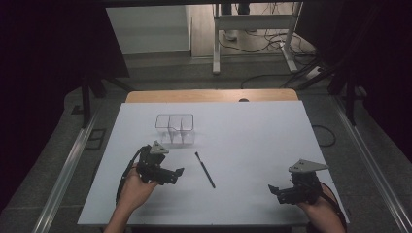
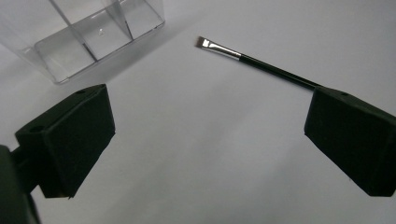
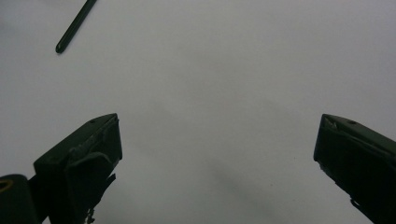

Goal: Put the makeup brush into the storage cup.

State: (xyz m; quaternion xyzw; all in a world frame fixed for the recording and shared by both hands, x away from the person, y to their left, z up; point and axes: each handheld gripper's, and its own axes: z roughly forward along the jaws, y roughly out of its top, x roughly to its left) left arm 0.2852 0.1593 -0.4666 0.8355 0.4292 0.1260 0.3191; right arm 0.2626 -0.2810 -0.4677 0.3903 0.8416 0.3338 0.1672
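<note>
Brush (image 1: 205,169) btwn wide-apart left tool (image 1: 178,173) jaws

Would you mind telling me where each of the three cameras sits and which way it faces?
High view: above the person's side, looking forward and down on the white table; both forearms, left gripper and right gripper show.
Left gripper view: rides the left gripper, looking between its open jaws toward the brush and clear organizer.
Right gripper view: rides the right gripper, looking along its open jaws at bare table and the brush's handle end.
Shared: the brush appears in all three.
</note>
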